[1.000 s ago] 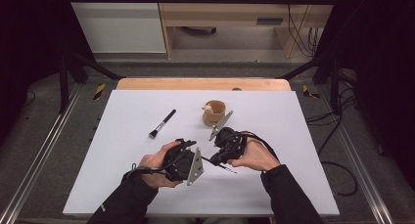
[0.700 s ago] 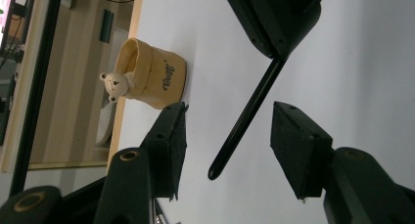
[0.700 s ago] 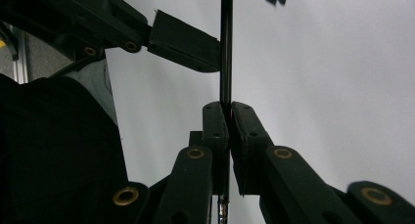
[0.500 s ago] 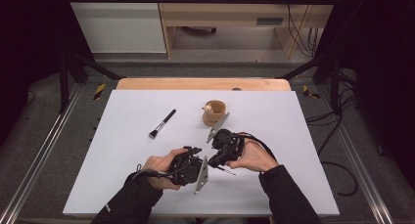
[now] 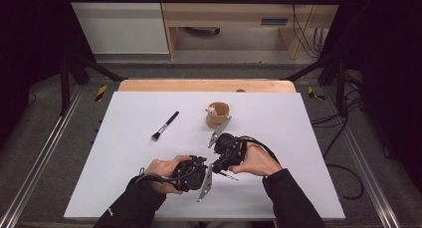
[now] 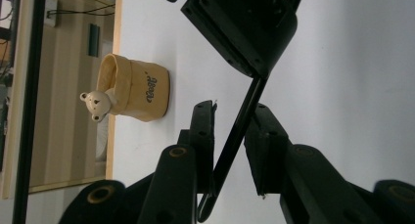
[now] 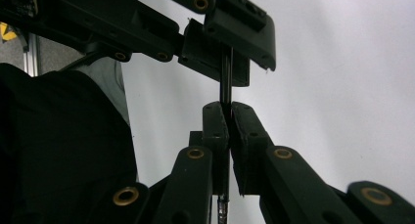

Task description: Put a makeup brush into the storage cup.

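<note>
A thin black stick (image 7: 226, 77) with a silvery tip (image 5: 231, 177) is clamped in my right gripper (image 7: 228, 114), whose jaws are shut on it low over the front middle of the table. My left gripper (image 6: 235, 123) faces it from the left. Its jaws are open, one on each side of the same stick (image 6: 234, 136), with a gap on the right side. In the high view the left gripper (image 5: 210, 169) and right gripper (image 5: 219, 163) meet nose to nose. A tan cup (image 5: 218, 114) with a small bear figure on its rim stands behind them, also seen in the left gripper view (image 6: 134, 89).
A black makeup brush (image 5: 164, 126) lies on the white table (image 5: 298, 138) to the left of the cup. A wooden strip (image 5: 206, 85) runs along the far edge. Metal rails and cables flank the table on the floor.
My left gripper has moved right and slightly forward to meet the right gripper, and the stick now passes between its jaws. The right gripper has shifted a little toward it.
</note>
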{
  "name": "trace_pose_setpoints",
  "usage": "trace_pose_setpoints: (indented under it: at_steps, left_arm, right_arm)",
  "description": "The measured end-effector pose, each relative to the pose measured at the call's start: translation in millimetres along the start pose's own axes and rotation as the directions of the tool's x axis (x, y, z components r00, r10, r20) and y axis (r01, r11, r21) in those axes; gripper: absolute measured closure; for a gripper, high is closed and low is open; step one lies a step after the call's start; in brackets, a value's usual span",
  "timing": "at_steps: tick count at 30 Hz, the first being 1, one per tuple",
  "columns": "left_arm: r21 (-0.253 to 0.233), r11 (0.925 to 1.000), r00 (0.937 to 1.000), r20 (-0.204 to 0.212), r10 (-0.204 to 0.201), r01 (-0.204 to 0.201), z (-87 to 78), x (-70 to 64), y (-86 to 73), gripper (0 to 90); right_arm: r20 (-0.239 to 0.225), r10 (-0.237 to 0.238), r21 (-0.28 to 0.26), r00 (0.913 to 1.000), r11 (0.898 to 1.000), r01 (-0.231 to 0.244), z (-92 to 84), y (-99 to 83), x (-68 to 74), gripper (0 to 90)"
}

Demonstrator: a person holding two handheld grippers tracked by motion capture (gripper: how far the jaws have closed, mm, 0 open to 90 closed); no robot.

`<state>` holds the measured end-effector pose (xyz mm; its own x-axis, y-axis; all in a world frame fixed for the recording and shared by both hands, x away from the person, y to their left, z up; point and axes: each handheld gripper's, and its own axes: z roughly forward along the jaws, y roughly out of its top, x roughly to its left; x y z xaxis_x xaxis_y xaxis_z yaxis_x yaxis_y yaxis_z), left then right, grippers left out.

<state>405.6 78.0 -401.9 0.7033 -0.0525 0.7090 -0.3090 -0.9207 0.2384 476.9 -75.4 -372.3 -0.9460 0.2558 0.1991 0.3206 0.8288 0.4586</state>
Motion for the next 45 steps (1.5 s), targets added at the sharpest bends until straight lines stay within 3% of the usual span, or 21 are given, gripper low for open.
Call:
trace_pose_setpoints:
  at_steps: [12, 20, 24, 30, 33, 39, 41, 45]
  left_arm:
    - [0.015, 0.9989, 0.9971, 0.061, 0.044, -0.045, 1.4, -3.8, 0.9, 83.5]
    - [0.006, 0.9986, 0.9962, 0.07, 0.053, -0.054, 1.4, -5.5, 1.6, 84.9]
    - [0.008, 0.9991, 0.9969, 0.067, 0.04, -0.041, 0.4, -4.3, 0.6, 85.0]
    - [0.029, 0.9993, 0.9974, 0.069, -0.024, 0.022, -1.8, 0.1, -9.9, 84.9]
    - [0.046, 0.9974, 0.9958, 0.07, -0.059, 0.055, -1.7, 1.9, -14.9, 84.9]
    - [0.062, 0.9899, 0.9881, 0.078, -0.133, 0.128, 0.6, 2.4, -23.4, 84.8]
    - [0.068, 0.9856, 0.9841, 0.077, -0.16, 0.155, 1.9, 3.0, -26.0, 84.8]
    - [0.071, 0.9745, 0.9734, 0.071, -0.218, 0.213, 2.2, 4.2, -30.8, 84.8]
  right_arm:
    - [-0.007, -0.003, 0.001, 1.0, 1.0, 0.003, -0.4, -0.7, 0.4, 84.7]
    - [-0.005, -0.006, 0.005, 1.0, 1.0, 0.006, -1.0, -1.5, 1.8, 84.2]
    - [0.002, -0.012, -0.01, 0.9999, 1.0, 0.012, -2.6, -2.0, 1.5, 81.9]
    - [0.081, 0.014, -0.11, 0.9966, 0.994, -0.005, -21.0, -11.9, -4.3, 67.1]
    - [0.146, 0.062, -0.2, 0.9873, 0.979, -0.032, -33.8, -19.6, -8.6, 58.3]
    - [0.224, 0.17, -0.359, 0.9596, 0.93, -0.081, -48.4, -36.2, -16.5, 45.4]
    - [0.253, 0.207, -0.4, 0.945, 0.912, -0.092, -51.4, -41.7, -18.2, 37.2]
    - [0.298, 0.25, -0.46, 0.9213, 0.884, -0.091, -55.5, -52.7, -20.0, 31.1]
